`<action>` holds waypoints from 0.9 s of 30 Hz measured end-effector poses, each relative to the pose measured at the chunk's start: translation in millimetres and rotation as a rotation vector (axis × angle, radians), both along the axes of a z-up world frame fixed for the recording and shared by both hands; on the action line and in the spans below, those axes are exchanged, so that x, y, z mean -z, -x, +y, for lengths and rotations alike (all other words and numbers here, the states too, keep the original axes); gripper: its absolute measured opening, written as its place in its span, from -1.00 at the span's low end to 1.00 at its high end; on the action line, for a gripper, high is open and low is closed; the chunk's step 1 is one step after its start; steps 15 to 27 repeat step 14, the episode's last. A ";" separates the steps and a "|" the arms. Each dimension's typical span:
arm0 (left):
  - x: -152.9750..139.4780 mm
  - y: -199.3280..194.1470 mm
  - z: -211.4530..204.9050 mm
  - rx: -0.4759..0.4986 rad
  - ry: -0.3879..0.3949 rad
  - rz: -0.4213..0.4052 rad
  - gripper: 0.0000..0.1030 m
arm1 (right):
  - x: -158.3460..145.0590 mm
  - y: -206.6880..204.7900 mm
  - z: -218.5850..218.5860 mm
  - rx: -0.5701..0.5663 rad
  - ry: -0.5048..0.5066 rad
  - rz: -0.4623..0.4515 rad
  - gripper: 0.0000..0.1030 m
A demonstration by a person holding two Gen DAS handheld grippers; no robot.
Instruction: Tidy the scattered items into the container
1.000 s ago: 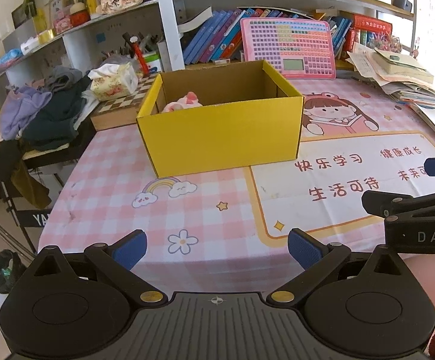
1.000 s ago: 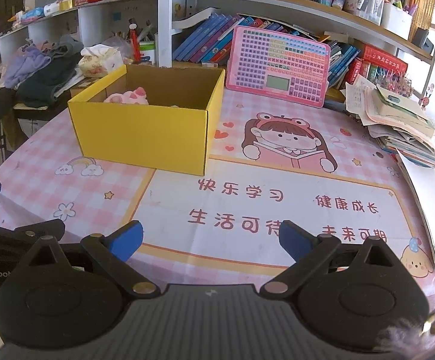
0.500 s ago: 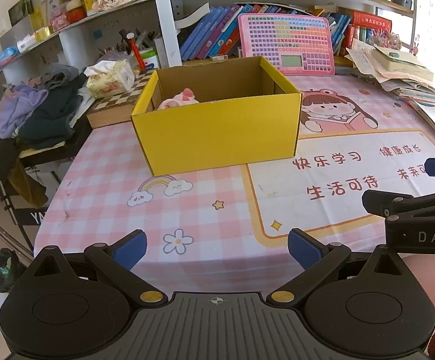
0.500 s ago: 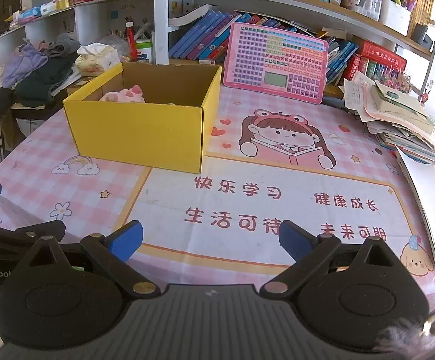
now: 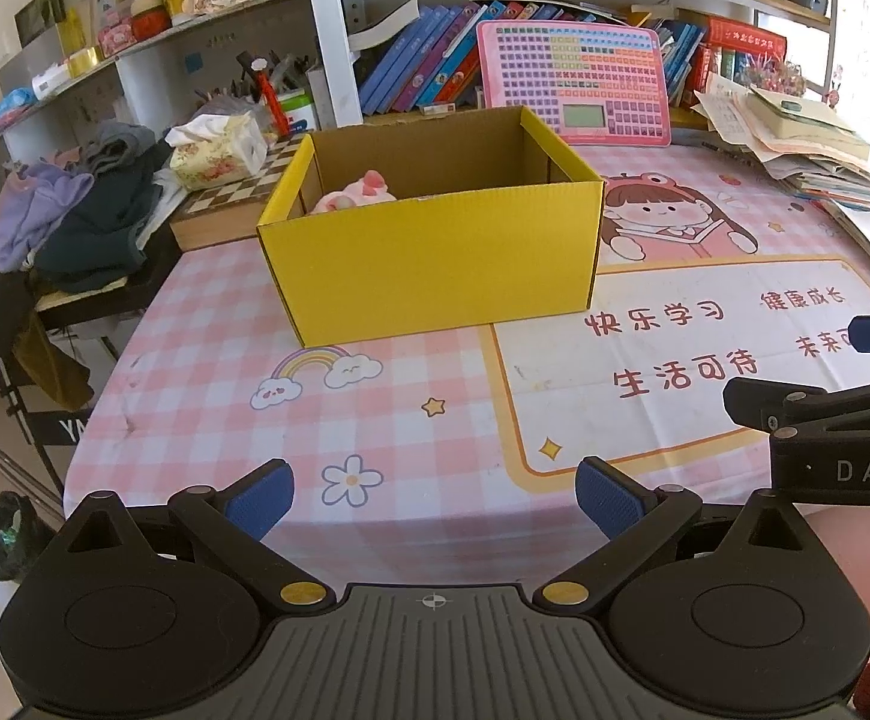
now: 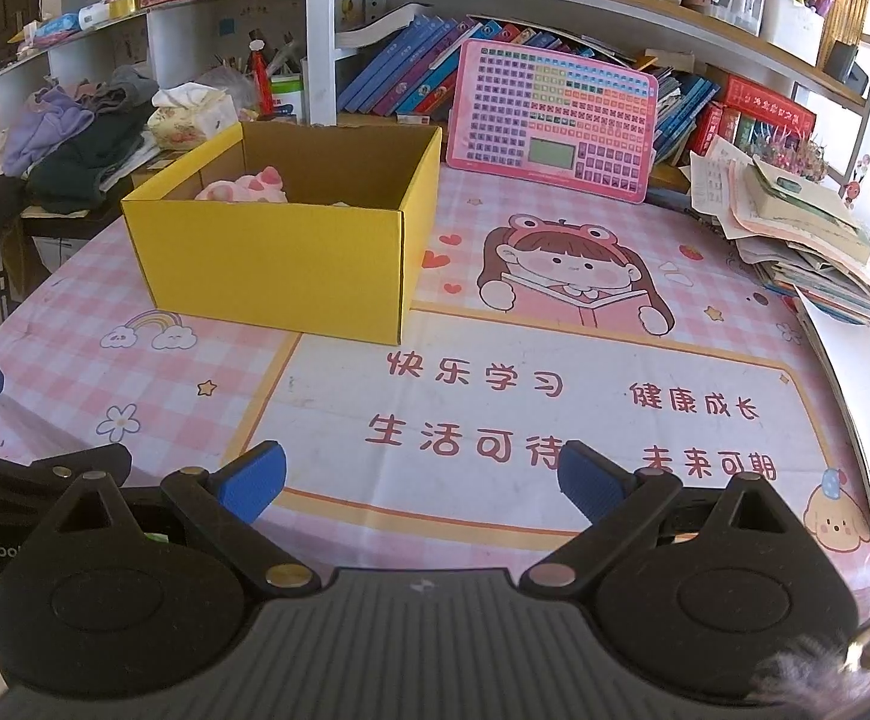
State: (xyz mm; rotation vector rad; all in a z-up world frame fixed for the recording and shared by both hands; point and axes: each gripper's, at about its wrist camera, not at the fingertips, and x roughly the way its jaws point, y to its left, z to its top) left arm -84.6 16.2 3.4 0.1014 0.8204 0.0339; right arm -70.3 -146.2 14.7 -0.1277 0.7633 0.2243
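Both tools apart, nothing held.
Left tool (image 5: 432, 495) and right tool (image 6: 420, 477) low over worktop (image 6: 555, 360); pink plush (image 5: 354, 195) inside yellow box (image 5: 435, 264).

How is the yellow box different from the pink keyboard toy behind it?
The yellow box is open-topped cardboard and holds a pink plush toy; the pink keyboard toy is a flat panel covered with small keys. The box sits flat on the table, the keyboard toy stands tilted against the books. Both are rectangular.
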 end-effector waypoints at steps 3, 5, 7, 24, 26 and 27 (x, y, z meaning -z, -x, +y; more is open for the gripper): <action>0.2 -1.7 -0.8 0.000 -0.005 0.003 0.97 | 0.9 -2.9 0.1 0.000 -0.002 0.005 0.91; 0.3 -2.6 -0.7 -0.001 -0.005 0.003 0.97 | 1.6 -4.3 0.0 -0.001 -0.005 0.008 0.91; 0.6 -3.5 -0.7 -0.004 -0.001 0.006 0.97 | 2.1 -5.5 0.0 -0.001 -0.007 0.011 0.91; 2.0 -9.0 0.9 -0.015 0.006 0.015 0.97 | 5.5 -10.8 0.4 -0.004 -0.013 0.024 0.91; 2.0 -9.0 0.9 -0.015 0.006 0.015 0.97 | 5.5 -10.8 0.4 -0.004 -0.013 0.024 0.91; 2.0 -9.0 0.9 -0.015 0.006 0.015 0.97 | 5.5 -10.8 0.4 -0.004 -0.013 0.024 0.91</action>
